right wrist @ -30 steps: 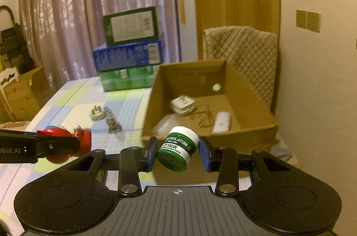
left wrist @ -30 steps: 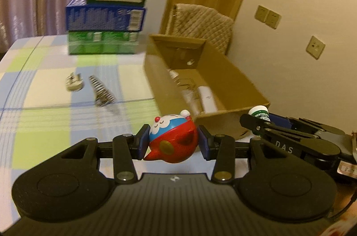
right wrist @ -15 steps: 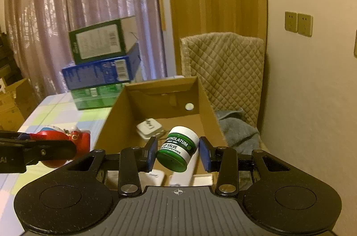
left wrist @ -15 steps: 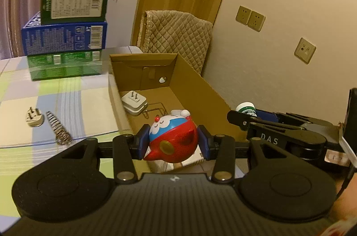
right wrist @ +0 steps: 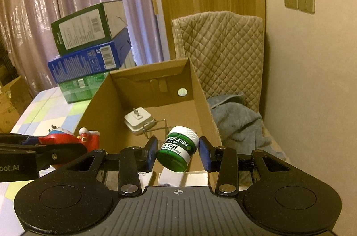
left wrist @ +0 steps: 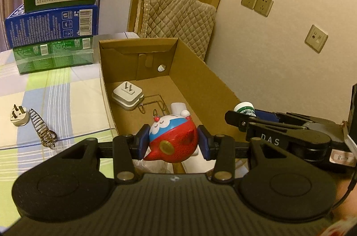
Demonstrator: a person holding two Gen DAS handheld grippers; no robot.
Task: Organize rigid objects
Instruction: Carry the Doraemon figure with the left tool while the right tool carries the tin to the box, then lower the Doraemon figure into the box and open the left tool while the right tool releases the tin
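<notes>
Left wrist view: left gripper (left wrist: 173, 142) pinches cartoon toy (left wrist: 173, 139) over cardboard box (left wrist: 200, 71); right gripper (right wrist: 177, 152), at 3 o'clock, clamps salve jar (right wrist: 178, 151). Carry step; next, lower and release inside.

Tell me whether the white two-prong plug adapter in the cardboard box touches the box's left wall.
Apart. In the left wrist view, bare box floor shows between the white two-prong plug adapter and the cardboard box's left wall.

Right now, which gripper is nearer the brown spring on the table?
Left. The left gripper hangs just right of the spring; the right gripper is farther right, past the box.
</notes>
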